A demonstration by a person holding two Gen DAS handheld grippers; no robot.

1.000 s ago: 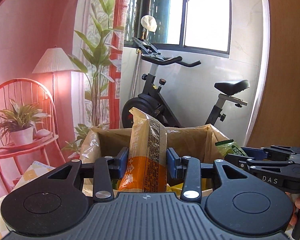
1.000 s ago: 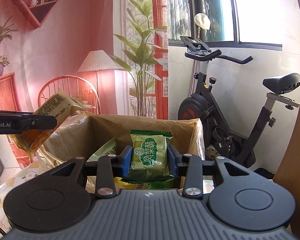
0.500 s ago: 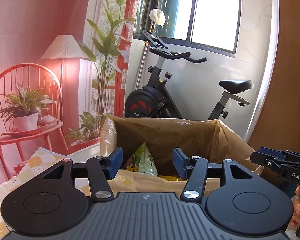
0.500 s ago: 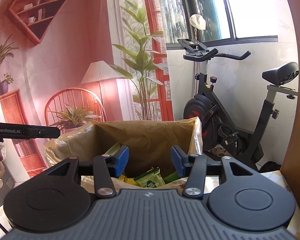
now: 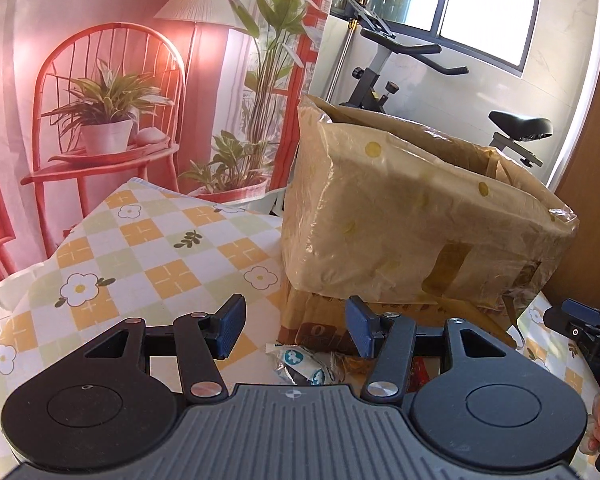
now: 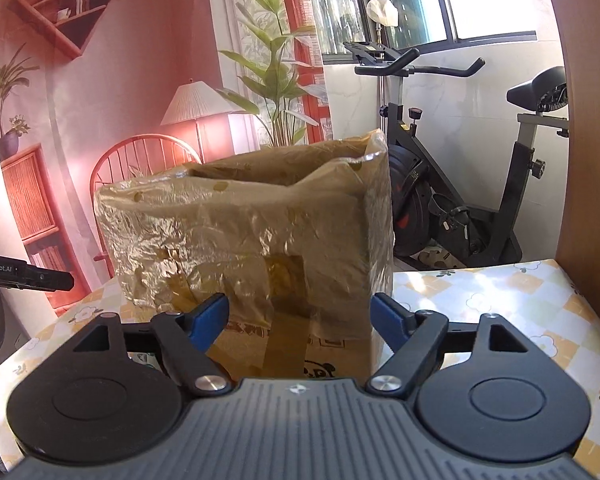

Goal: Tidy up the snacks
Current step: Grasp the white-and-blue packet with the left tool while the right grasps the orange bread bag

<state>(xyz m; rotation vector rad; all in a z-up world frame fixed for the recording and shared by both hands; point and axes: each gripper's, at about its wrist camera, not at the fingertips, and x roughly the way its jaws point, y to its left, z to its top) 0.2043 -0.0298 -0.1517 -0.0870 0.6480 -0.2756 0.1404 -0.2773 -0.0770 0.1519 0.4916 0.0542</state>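
Black grippers, blue-padded fingers, seemingly ribbed.

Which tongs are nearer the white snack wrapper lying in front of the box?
Left. The left tongs hang open right over the white wrapper; the right tongs face the box, wrapper unseen.

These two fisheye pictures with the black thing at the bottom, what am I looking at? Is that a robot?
No robot: a person holds a two-finger gripper in each hand, and a camera on each looks forward along its fingers. One picture is from the left gripper, the other from the right gripper. Both are open and hold nothing. Ahead stands a cardboard box lined with a plastic bag, on a table with a flowered checked cloth. Between the left fingers, on the cloth, lies a small white snack packet. The exercise bike is only background.
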